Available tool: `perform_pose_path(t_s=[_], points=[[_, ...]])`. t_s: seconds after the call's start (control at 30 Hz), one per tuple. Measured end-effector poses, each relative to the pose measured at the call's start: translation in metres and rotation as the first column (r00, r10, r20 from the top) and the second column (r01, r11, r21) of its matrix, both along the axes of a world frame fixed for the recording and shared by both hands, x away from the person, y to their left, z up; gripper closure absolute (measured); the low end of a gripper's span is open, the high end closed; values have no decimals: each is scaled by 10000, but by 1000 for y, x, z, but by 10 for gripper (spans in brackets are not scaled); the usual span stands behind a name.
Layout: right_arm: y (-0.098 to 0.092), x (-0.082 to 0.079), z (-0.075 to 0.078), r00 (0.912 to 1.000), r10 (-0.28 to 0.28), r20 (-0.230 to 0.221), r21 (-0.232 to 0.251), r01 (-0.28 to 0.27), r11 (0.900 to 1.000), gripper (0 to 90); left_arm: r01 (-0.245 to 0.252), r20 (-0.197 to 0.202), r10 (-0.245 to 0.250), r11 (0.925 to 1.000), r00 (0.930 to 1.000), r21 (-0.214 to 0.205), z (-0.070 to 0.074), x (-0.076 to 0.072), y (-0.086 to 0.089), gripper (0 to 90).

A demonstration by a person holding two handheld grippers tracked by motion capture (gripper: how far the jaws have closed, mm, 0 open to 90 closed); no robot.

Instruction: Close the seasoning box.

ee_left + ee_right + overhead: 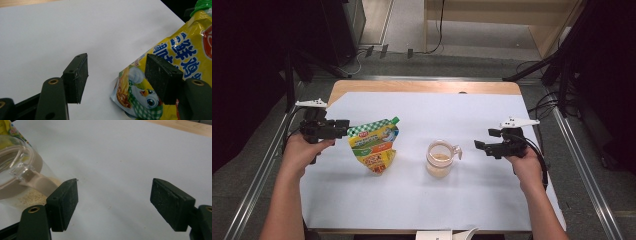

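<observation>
**Both grippers spread, pouch at my left, cup at my right**

My left gripper has its jaws spread wide with nothing between them. In the left gripper view, one jaw hangs over bare white paper and the other sits in front of the printed face of the yellow pouch, over its blue lettering; I cannot tell whether that jaw touches the foil. The pouch carries a cartoon bird in a green checked scarf near its lower corner and a green cap at its top. From the high view, my left gripper is just beside the pouch's upper left edge, and the pouch lies flat on the white sheet, spout pointing away to the right.

My right gripper is also wide, holding nothing, its jaws over empty sheet. Just beside its left jaw in that view stands the clear plastic cup with a small handle and a layer of pale grains at the bottom. In the high view my right gripper points at the cup, near it but apart. The cup stands upright near the middle of the sheet, between the pouch and my right hand. The sheet covers most of a wooden table, whose far edge shows bare.
</observation>
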State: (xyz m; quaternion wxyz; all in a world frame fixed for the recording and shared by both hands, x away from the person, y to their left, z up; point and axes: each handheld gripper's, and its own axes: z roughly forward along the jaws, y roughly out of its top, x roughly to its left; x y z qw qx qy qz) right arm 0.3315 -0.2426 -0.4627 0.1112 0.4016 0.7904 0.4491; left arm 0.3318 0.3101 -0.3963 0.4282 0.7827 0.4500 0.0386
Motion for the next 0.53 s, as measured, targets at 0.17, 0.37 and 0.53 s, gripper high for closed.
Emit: perform_pose_path(t_s=[0.17,0.37,0.53], points=[[-4,1,-3,9998,-164,-109,-49,163,9999,230,2,-8,-2,10000,10000,86,-1,0,-1,363],[-4,2,-5,9997,-183,-146,-101,181,9998,230,-120,66,118,9997,9999,226,-5,1,-2,356],[-3,3,-7,9998,-169,-115,-247,166,9996,230,-339,199,333,9990,9992,290,-7,1,-3,348]])
